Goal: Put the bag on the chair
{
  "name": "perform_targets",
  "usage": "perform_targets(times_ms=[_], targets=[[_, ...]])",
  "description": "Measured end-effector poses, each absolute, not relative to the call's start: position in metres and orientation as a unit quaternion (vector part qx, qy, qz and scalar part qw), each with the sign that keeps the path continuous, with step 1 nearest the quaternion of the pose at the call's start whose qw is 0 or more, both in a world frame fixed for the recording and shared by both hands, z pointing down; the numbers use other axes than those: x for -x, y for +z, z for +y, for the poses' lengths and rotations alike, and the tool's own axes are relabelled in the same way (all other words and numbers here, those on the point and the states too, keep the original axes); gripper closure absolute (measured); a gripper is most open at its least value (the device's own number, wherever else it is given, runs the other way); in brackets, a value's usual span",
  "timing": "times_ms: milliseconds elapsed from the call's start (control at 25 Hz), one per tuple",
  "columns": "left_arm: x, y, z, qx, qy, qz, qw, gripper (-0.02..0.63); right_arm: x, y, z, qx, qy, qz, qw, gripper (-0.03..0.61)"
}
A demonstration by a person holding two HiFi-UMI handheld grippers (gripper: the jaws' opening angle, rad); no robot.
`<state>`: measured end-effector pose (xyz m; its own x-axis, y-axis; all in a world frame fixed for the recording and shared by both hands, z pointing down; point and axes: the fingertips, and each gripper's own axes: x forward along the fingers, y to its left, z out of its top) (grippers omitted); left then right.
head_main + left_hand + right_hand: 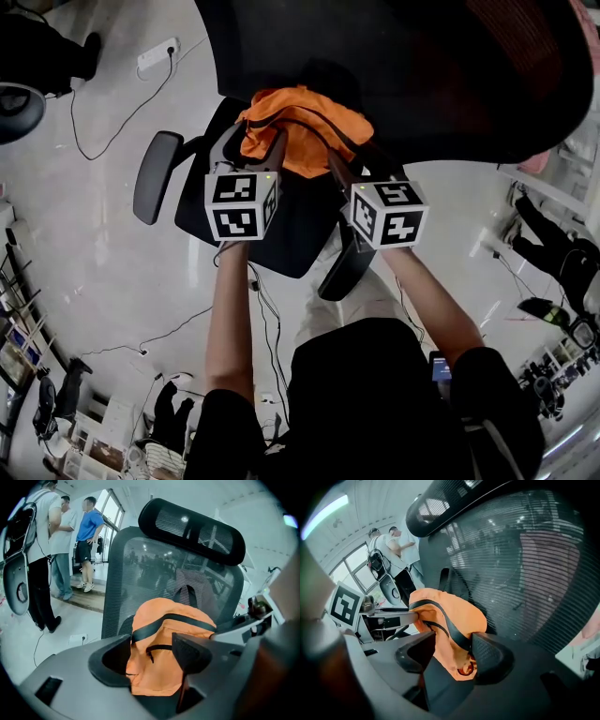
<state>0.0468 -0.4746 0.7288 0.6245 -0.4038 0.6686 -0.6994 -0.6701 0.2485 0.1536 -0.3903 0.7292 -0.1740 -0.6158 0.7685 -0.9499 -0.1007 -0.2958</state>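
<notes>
An orange bag (309,127) with black straps lies on the seat of a black mesh office chair (291,230), close to its backrest (422,66). My left gripper (251,148) stands at the bag's left side. In the left gripper view its jaws are open, and the bag (168,658) shows in the gap of the left gripper (152,656) without being pressed. My right gripper (361,164) is at the bag's right side. The right gripper (454,648) is open too, with the bag (450,616) and a black strap (450,627) lying between its jaws.
The chair's armrests (155,176) (345,267) flank the seat, and its headrest (192,531) rises above the backrest. A power strip (157,54) and cables lie on the pale floor. Several people (70,536) stand by the window to the left.
</notes>
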Motion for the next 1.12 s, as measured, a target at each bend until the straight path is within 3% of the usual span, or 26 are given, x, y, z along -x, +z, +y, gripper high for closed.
perform_targets(times_ms=[640, 800, 1000, 1120], targets=[[-0.026, 0.63, -0.418, -0.875, 0.261, -0.33, 0.24, 0.351, -0.133, 0.631, -0.372, -0.609, 0.355, -0.69, 0.165, 0.358], [-0.014, 0.598, -0.395, -0.875, 0.247, -0.34, 0.24, 0.357, -0.116, 0.602, -0.361, -0.596, 0.338, -0.712, 0.153, 0.41], [0.005, 0.556, -0.365, -0.874, 0.23, -0.359, 0.232, 0.417, -0.1, 0.556, -0.346, -0.595, 0.282, -0.737, 0.152, 0.512], [0.014, 0.532, -0.347, -0.876, 0.221, -0.367, 0.221, 0.443, -0.09, 0.533, -0.338, -0.589, 0.265, -0.749, 0.144, 0.532]])
